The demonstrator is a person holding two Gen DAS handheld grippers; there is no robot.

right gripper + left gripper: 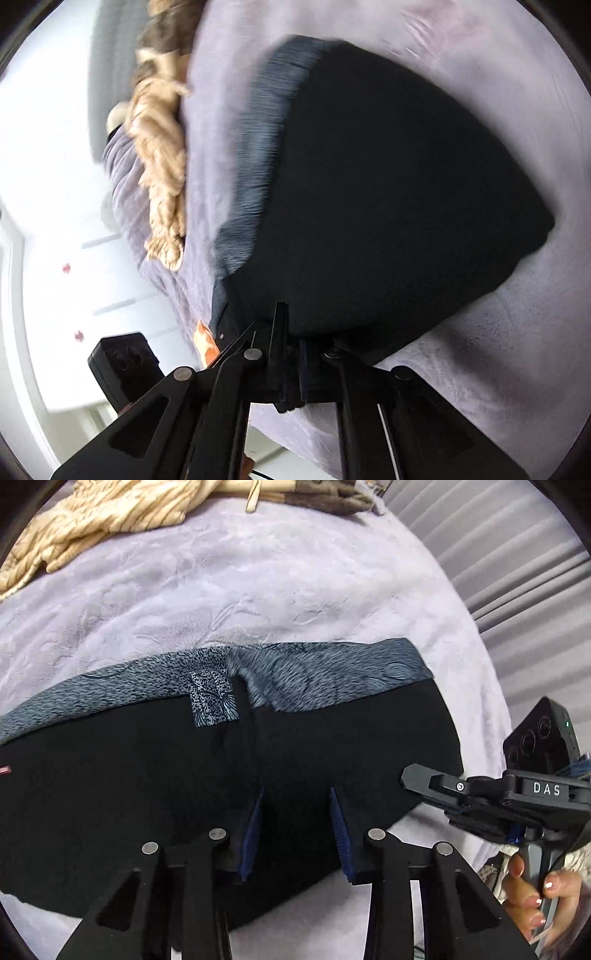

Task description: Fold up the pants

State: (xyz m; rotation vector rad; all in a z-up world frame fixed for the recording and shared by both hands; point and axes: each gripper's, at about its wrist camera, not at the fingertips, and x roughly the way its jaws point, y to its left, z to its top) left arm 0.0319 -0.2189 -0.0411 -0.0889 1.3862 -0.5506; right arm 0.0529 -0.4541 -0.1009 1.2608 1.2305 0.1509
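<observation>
Black pants (147, 794) with a blue-grey patterned lining band (314, 675) lie folded on a lilac plush bedcover (221, 590). My left gripper (297, 830) is open, its blue-padded fingers (341, 834) spread just above the black fabric near its front edge. My right gripper (417, 779) shows at the right of the left wrist view, its tip at the pants' right edge. In the blurred right wrist view the pants (388, 184) fill the centre and my right gripper (291, 354) is shut on their near edge.
A cream striped garment (92, 520) and a brown furry item (332, 494) lie at the far side of the bed. Grey curtains (498, 535) hang at the right. The bed edge and white floor (44, 147) show at the left of the right wrist view.
</observation>
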